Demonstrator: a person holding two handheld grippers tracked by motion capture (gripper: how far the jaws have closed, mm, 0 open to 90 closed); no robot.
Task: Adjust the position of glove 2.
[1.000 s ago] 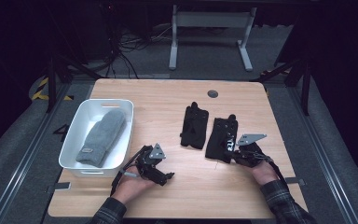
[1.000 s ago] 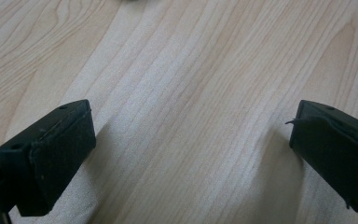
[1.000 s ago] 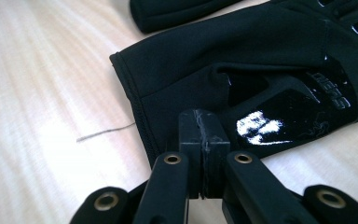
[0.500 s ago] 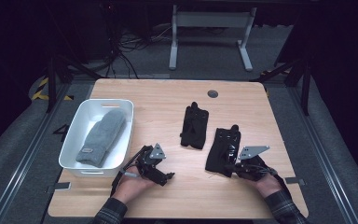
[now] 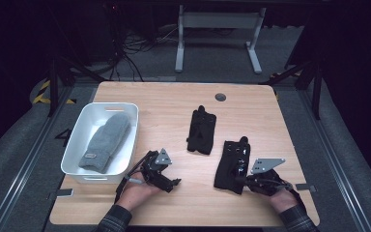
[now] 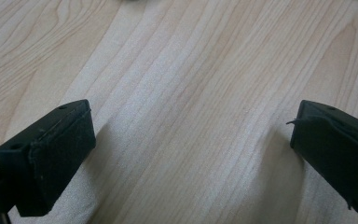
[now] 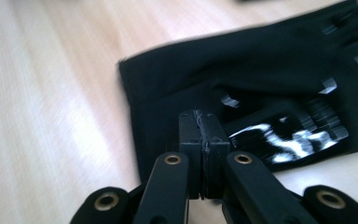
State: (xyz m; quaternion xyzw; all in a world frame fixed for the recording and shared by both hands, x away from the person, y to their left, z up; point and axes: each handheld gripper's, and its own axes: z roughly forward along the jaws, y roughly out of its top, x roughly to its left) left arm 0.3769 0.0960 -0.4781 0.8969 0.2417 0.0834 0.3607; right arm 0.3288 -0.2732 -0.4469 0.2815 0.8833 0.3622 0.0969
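Note:
A black glove (image 5: 229,164) with shiny patches lies flat at the front right of the wooden table (image 5: 174,101). My right gripper (image 5: 243,177) is at the glove's near right edge. In the right gripper view its jaws (image 7: 203,135) are pressed together on the cuff end of that glove (image 7: 261,79). A second black glove (image 5: 201,131) lies in the middle of the table, apart from both grippers. My left gripper (image 5: 166,176) rests near the front edge, open, with only bare wood between its jaws (image 6: 191,154).
A white bin (image 5: 77,145) stands at the table's left and holds a grey mitten (image 5: 104,142). A round cable port (image 5: 220,97) sits near the far edge. Dark floor, cables and a metal stand lie beyond the table.
My right gripper has drawn back toward the table's front edge, and the black glove has slid along with it. The left gripper and the other glove have stayed put.

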